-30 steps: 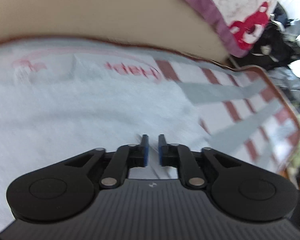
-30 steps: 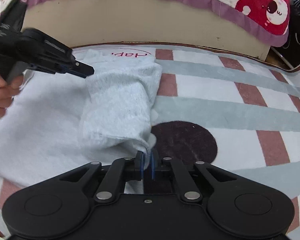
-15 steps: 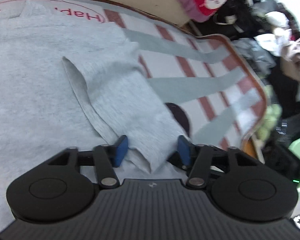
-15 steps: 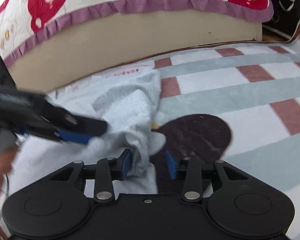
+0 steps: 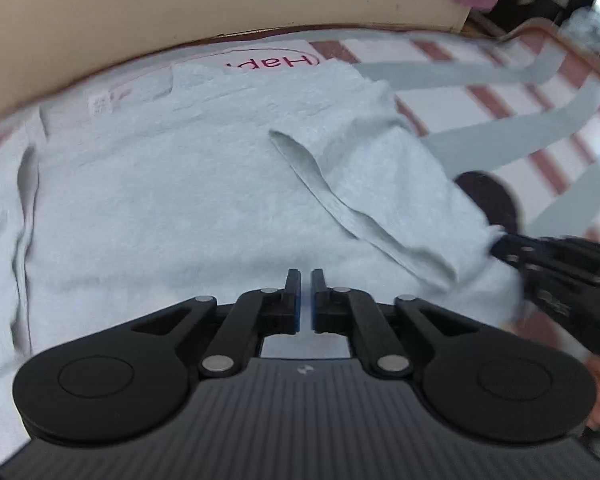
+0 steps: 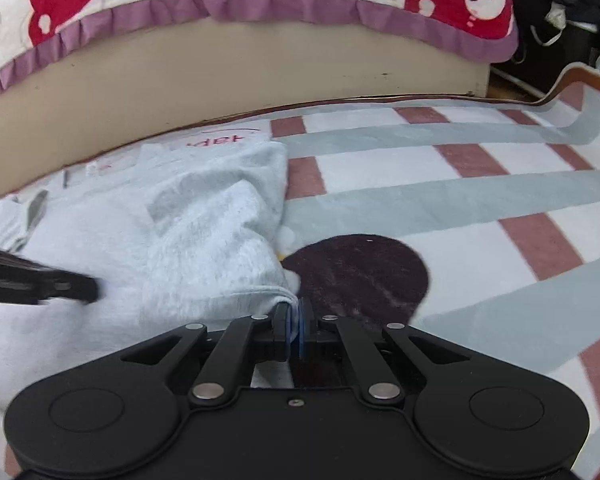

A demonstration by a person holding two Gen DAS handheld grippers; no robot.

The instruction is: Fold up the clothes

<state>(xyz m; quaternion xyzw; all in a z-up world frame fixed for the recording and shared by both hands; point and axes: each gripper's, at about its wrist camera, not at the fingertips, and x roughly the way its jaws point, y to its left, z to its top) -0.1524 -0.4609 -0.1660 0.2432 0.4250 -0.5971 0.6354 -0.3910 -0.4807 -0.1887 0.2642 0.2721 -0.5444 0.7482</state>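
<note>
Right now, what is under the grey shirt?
The grey shirt lies on a striped rug. Red lettering and a dark round patch on the rug show at the shirt's edges; the rest beneath is covered.

Soft, even daylight fills both views, with only faint shadows in the folds of the shirt (image 5: 180,208). The left wrist view is smeared by motion blur, worst at the far right, where glare washes out detail. The right wrist view is sharper. Fisheye bending curves the rug (image 6: 480,200) stripes.
</note>
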